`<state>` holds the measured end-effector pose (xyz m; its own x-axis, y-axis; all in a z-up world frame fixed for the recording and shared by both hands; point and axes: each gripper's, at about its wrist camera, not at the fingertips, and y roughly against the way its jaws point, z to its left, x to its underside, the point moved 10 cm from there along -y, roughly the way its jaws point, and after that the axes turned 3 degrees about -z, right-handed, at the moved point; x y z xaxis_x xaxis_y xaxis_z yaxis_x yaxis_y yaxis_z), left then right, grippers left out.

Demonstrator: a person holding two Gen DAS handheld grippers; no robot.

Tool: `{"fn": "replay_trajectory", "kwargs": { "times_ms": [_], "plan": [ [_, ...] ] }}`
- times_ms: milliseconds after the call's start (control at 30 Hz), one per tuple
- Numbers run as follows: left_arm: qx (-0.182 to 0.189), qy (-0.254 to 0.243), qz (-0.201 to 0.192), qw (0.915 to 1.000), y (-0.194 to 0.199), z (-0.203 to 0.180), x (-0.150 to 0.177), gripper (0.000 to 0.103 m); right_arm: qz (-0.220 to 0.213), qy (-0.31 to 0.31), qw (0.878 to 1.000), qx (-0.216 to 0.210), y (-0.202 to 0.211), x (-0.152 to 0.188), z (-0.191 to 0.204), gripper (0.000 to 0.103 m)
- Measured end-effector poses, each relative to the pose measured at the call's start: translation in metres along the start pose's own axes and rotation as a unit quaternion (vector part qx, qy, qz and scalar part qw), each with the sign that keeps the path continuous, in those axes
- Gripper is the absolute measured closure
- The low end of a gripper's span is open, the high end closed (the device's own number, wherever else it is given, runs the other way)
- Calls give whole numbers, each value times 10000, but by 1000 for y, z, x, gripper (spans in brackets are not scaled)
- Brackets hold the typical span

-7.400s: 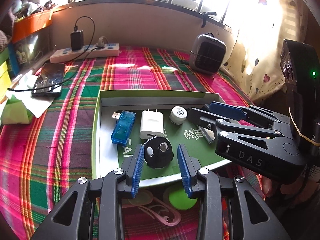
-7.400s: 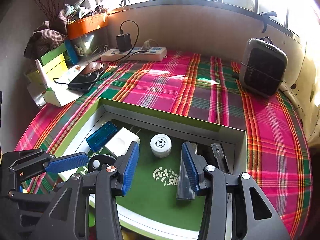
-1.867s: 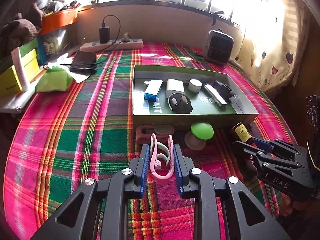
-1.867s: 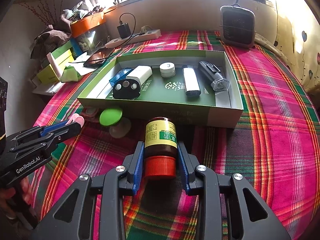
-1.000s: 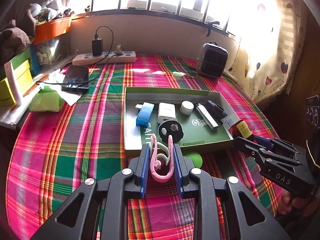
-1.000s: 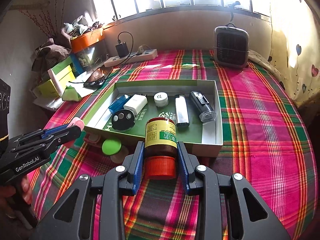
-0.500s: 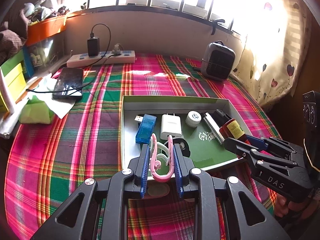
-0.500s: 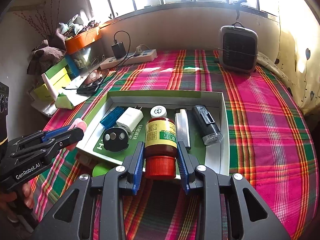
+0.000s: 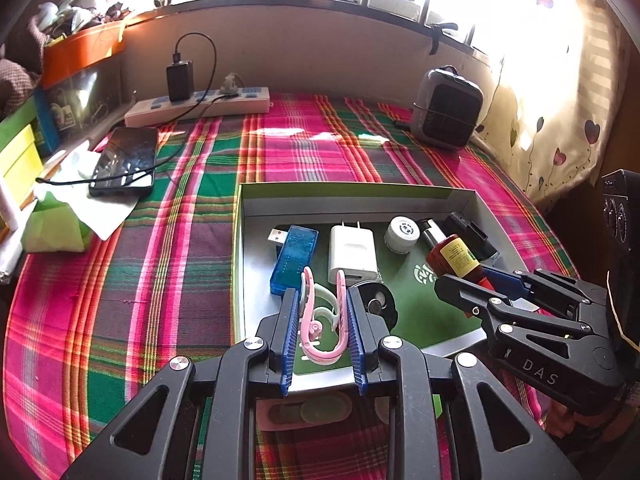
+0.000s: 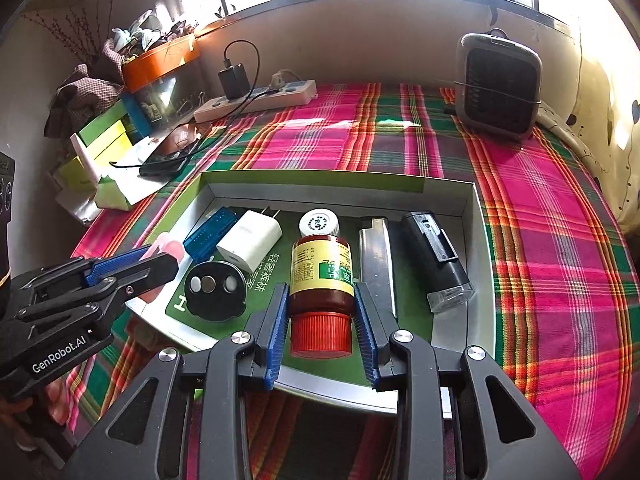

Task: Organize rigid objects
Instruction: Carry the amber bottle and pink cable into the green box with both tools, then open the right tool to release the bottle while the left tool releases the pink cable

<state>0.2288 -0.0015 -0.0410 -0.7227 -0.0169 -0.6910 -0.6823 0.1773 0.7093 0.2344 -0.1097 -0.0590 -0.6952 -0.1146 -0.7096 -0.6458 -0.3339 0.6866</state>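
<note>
My left gripper (image 9: 321, 312) is shut on a pink clip-like hook (image 9: 320, 320) and hangs over the near left part of the green-rimmed tray (image 9: 340, 191). My right gripper (image 10: 321, 312) is shut on a brown bottle (image 10: 321, 276) with a red cap and hovers over the tray's (image 10: 320, 178) middle. Lying in the tray are a blue USB stick (image 9: 294, 264), a white charger (image 9: 352, 254), a white round cap (image 9: 401, 233), a black round disc (image 10: 214, 290), a silver lighter (image 10: 376, 258) and a black device (image 10: 436, 258). The bottle (image 9: 454, 260) and right gripper (image 9: 476, 284) also show at the left view's right.
A plaid cloth covers the table. A power strip (image 9: 200, 106), a phone (image 9: 126, 160) on its cable, tissue and boxes sit at the far left. A small grey heater (image 10: 500, 84) stands at the far right. A pink item (image 9: 304, 410) lies just before the tray's near edge.
Both grippers have moved forward over the tray with the pink hook and the bottle still held. The tray now looks larger and closer in both views.
</note>
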Motion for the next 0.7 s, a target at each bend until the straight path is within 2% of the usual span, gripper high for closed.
{"fn": "replay_trajectory", "kwargs": {
  "times_ms": [700],
  "plan": [
    [-27,54,123,9999,-15,2,5,81,113,152,9997,126,-16,4,0,70]
  ]
}}
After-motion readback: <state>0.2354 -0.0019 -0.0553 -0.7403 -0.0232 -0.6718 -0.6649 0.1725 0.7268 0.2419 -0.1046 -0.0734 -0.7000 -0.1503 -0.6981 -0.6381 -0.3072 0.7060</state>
